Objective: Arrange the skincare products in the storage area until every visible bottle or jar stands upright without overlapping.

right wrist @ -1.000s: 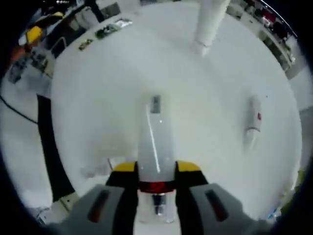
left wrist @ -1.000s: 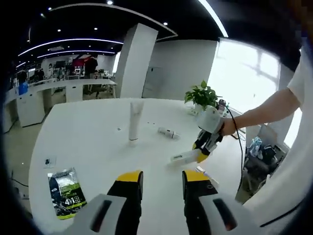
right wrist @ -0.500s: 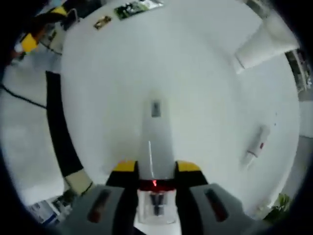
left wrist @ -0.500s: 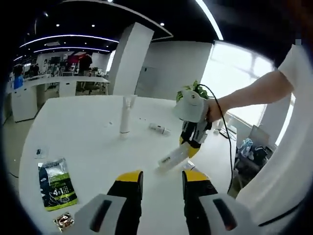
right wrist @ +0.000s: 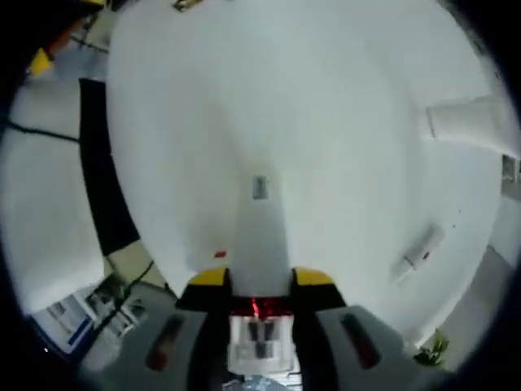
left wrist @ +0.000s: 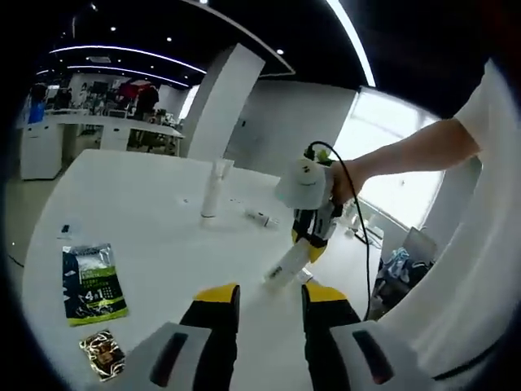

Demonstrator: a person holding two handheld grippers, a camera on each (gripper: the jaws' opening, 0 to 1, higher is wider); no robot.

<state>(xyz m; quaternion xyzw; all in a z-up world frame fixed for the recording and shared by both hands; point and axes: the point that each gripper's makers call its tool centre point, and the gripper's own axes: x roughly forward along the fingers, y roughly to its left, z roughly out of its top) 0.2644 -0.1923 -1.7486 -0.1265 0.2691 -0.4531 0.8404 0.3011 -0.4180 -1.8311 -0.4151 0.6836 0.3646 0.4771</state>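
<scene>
Left gripper (left wrist: 263, 295) sat lowest in its own view, jaws parted with nothing between them, hanging over the near part of the white table (left wrist: 155, 252). Beside it on the table lay a green-and-black sachet (left wrist: 91, 283) and a small dark packet (left wrist: 102, 353), both flat.

Just beyond, the right gripper (left wrist: 308, 244) was clenched on a white tube (left wrist: 282, 266), held by a person's hand (left wrist: 340, 181) coming in from the right. The tube hung slanted, free end down toward the table; I could not tell whether that end touched the surface. In the right gripper view the same tube (right wrist: 260, 236) ran straight out between the jaws, gripped near its clear capped end, with bare table beneath it.

Farther out, a small white bottle (left wrist: 258, 217) lay on its side. Farthest, a tall white tube (left wrist: 212, 192) stood upright on its cap, well apart from the rest.

Judgement: task is part done, with one item standing, one in hand, one lying.

Risks:
- The grip is at one end, so the long free end may swing. Set down while slanted, the tube would likely topple.
- Its base looks narrow, so letting go before it is plumb could tip it.
- Placing it near the standing tube could knock that one over.
</scene>
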